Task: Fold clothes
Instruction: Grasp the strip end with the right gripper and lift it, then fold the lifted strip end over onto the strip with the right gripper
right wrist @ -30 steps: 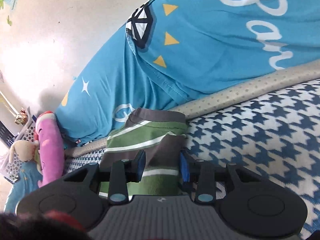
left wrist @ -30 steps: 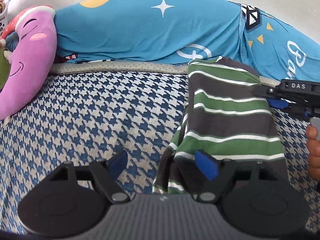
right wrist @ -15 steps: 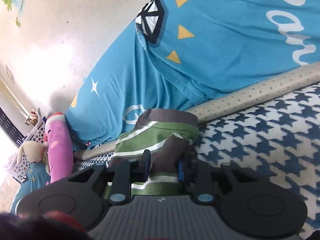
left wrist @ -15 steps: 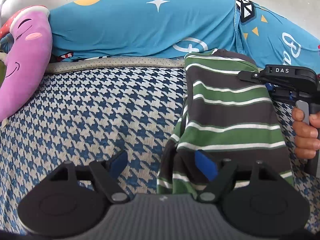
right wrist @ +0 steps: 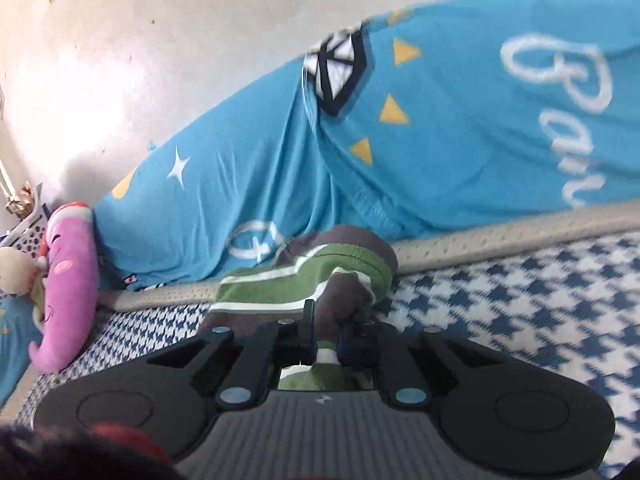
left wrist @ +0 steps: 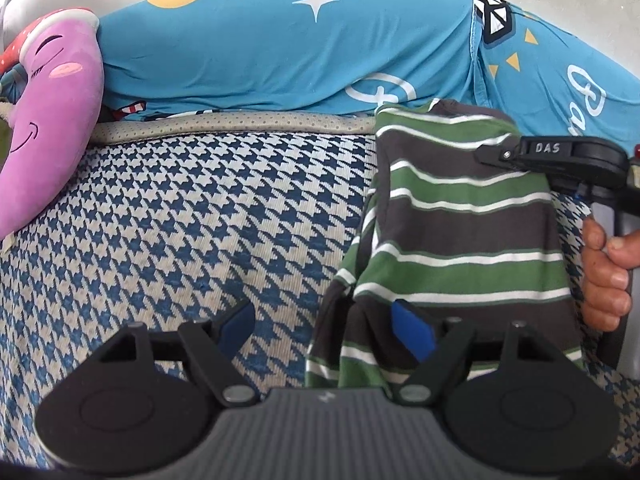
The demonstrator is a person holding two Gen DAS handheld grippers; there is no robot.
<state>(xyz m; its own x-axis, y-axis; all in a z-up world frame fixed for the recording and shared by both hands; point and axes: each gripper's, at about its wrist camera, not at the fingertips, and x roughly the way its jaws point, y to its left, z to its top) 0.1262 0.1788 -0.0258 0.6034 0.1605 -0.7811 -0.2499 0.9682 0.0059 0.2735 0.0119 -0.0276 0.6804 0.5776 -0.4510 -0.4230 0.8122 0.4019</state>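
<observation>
1. The right gripper (right wrist: 326, 338) has just been closing and now pinches the far end of the striped shirt (left wrist: 460, 216), up by the bed's (left wrist: 180, 220) back edge; a shallow bite could slip.
2. The left gripper (left wrist: 324, 330) sits wide open, holding nothing, its right pad over the near hem.
3. Unpinned, that hem may drag and skew the fold.
4. Lifted cloth could snag the blue pillow (left wrist: 280, 48).

Shirt (left wrist: 472, 236): soft striped knit cloth; mat (left wrist: 200, 216): coarse woven houndstooth; plush (left wrist: 48, 128): smooth, velvety; gripper (left wrist: 324, 326) shells: matt black plastic
</observation>
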